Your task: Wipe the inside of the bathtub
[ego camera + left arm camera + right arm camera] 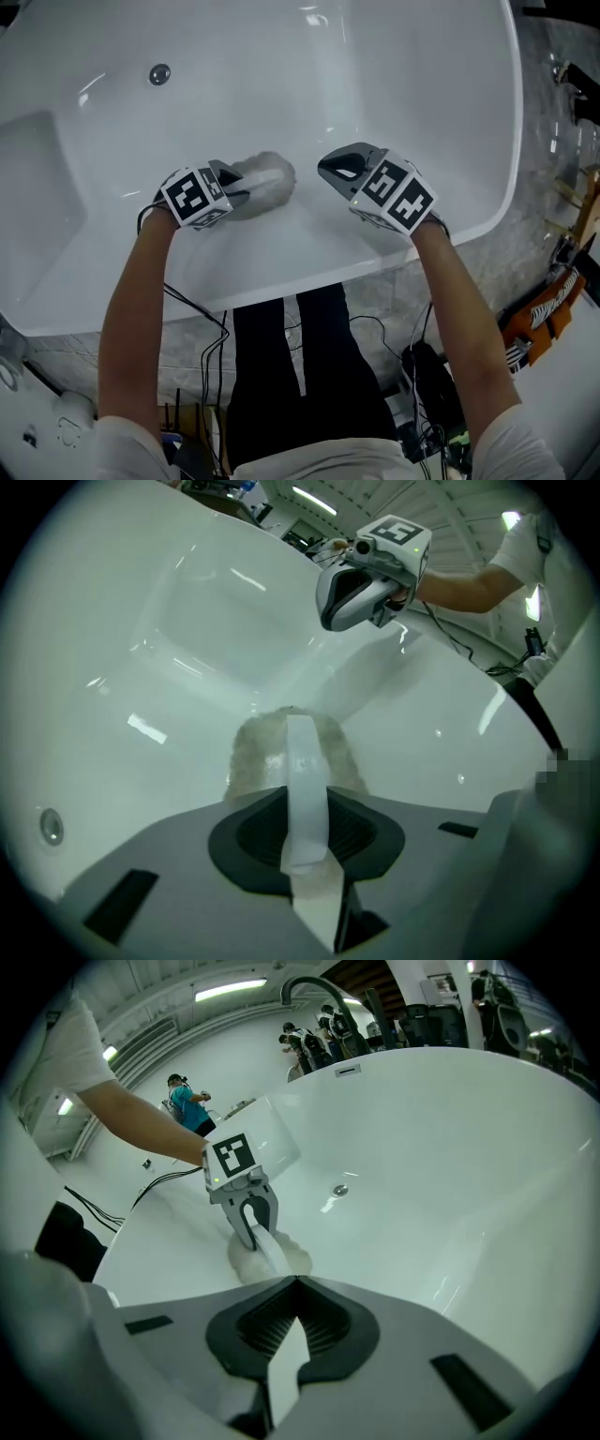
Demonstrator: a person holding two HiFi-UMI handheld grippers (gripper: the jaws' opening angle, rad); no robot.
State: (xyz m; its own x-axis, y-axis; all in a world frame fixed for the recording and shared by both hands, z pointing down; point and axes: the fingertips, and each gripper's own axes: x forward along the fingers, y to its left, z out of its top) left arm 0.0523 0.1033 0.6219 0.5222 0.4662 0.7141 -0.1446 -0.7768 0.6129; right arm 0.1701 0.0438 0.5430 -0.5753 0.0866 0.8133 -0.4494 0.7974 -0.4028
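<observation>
Forearms (139,281) extended, left hand-held gripper (272,177) pins pad (267,195) to bathtub (281,75).

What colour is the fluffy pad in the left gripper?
The pad is off-white, its strap plain white; the left gripper view shows it best.
</observation>
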